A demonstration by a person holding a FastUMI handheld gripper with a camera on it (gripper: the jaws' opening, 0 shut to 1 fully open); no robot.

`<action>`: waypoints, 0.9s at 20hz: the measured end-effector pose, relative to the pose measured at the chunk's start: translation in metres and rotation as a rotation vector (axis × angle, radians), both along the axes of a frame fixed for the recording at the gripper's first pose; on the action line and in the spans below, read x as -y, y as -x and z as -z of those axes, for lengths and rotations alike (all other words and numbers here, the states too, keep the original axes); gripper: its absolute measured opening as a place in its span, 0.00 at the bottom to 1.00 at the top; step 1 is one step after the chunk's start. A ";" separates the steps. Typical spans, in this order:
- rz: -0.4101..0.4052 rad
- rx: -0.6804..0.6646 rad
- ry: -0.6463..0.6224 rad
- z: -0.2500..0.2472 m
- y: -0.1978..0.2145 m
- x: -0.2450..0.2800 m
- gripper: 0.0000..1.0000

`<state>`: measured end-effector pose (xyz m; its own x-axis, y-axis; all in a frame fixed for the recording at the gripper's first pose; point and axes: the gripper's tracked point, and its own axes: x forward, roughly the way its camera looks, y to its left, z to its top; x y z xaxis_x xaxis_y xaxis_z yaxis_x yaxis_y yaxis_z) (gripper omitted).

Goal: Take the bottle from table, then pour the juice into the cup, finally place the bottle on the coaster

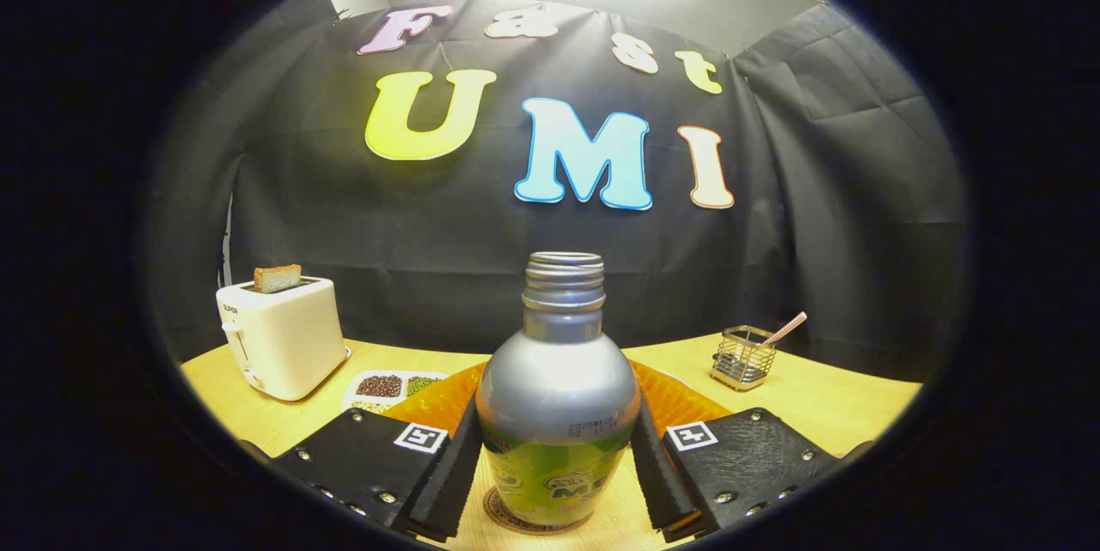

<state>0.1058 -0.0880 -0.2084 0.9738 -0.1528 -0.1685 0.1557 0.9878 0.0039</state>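
A silver metal bottle (559, 396) with a green label and an open threaded neck stands upright between my fingers. Its base rests on a round brown coaster (503, 518) on the wooden table (825, 401). My gripper (556, 456) is shut on the bottle, with the left pad (455, 465) and the right pad (657, 469) pressed against its lower sides. Just behind the bottle lies an orange ribbed dish (430, 403), partly hidden by the bottle.
A white toaster (279, 336) with a slice of toast (277, 278) stands beyond the left finger. Beside it lies a white divided dish of beans (387, 389). A small wire basket (743, 358) holding a stick sits beyond the right finger. Black cloth walls the back.
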 end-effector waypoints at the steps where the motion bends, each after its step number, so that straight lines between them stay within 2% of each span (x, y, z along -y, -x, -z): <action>1: 0.003 -0.005 0.001 0.006 -0.002 0.001 0.78; 13: -0.025 -0.039 -0.020 0.043 -0.014 -0.012 0.78; 18: 0.002 -0.056 -0.013 0.045 -0.014 -0.009 0.79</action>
